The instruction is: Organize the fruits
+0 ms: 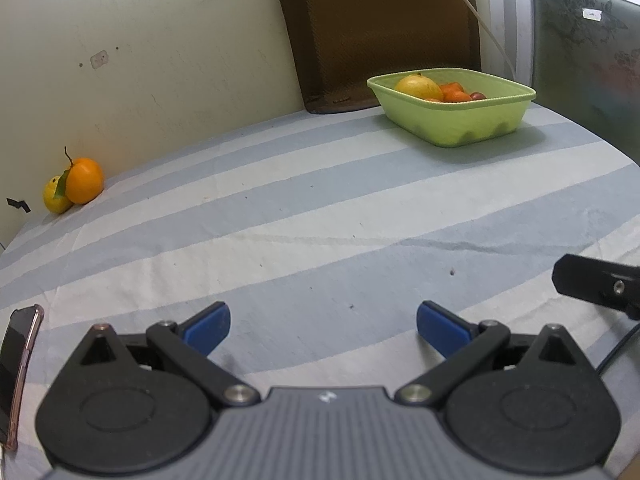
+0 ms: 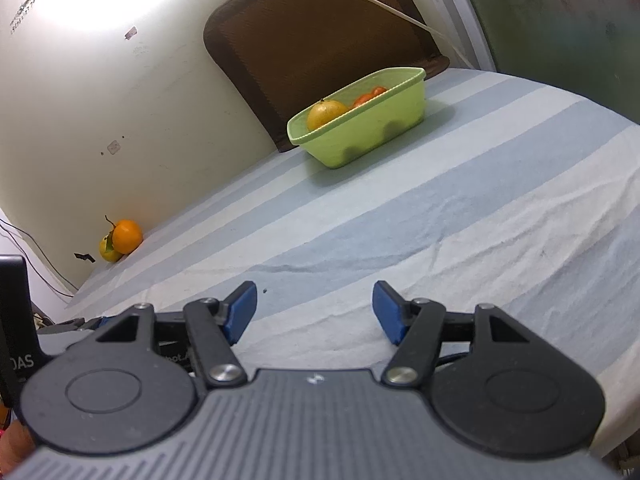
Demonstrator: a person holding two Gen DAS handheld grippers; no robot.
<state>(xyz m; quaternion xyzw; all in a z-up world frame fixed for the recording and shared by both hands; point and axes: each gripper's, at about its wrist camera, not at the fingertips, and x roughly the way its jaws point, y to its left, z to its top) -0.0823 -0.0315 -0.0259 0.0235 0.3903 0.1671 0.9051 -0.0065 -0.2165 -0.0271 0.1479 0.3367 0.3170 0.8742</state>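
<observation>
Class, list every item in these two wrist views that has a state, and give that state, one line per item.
left gripper: open, empty, over the cloth.
right gripper: open, empty.
green tub: upright, holding several fruits.
orange: out of the tub, against the wall, touching the lemon.
lemon: out of the tub, partly hidden behind the orange.
phone: lying at the table edge, screen dark.
striped cloth: spread, slightly wrinkled.

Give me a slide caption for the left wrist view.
Open left claw faces a striped tablecloth: green basket of fruit ahead, orange and lemon by the wall.

Phone [image 1: 18, 376] cut off; lemon [image 1: 54, 196] half hidden.
</observation>
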